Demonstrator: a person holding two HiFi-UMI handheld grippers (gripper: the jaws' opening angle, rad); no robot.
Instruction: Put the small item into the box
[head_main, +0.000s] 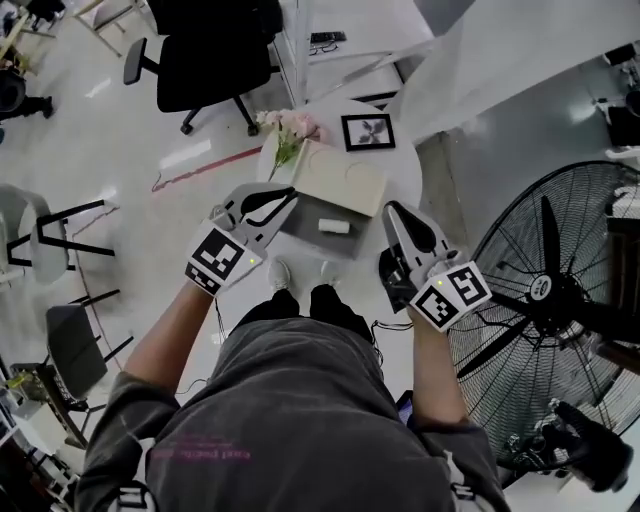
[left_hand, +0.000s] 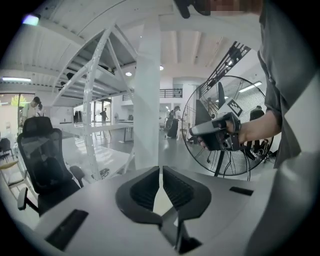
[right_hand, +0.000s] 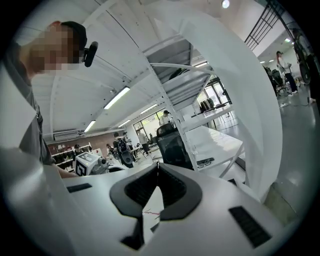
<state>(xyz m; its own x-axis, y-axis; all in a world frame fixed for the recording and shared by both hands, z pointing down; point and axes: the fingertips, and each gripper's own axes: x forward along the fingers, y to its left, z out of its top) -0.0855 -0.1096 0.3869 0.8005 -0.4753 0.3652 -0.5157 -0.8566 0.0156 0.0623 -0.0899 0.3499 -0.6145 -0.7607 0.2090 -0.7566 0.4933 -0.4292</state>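
Grey box open on white table, small white item inside

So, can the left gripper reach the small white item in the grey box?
Probably yes: nothing covers the small white item in the open grey box; the left gripper is shut and empty.

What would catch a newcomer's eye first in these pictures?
Two tools with black-and-white marker cubes, the left tool and right tool, both shut, hover above a small round table. On it an open box holds a small white item, beside pink flowers and a framed picture. A big black fan stands at the right.
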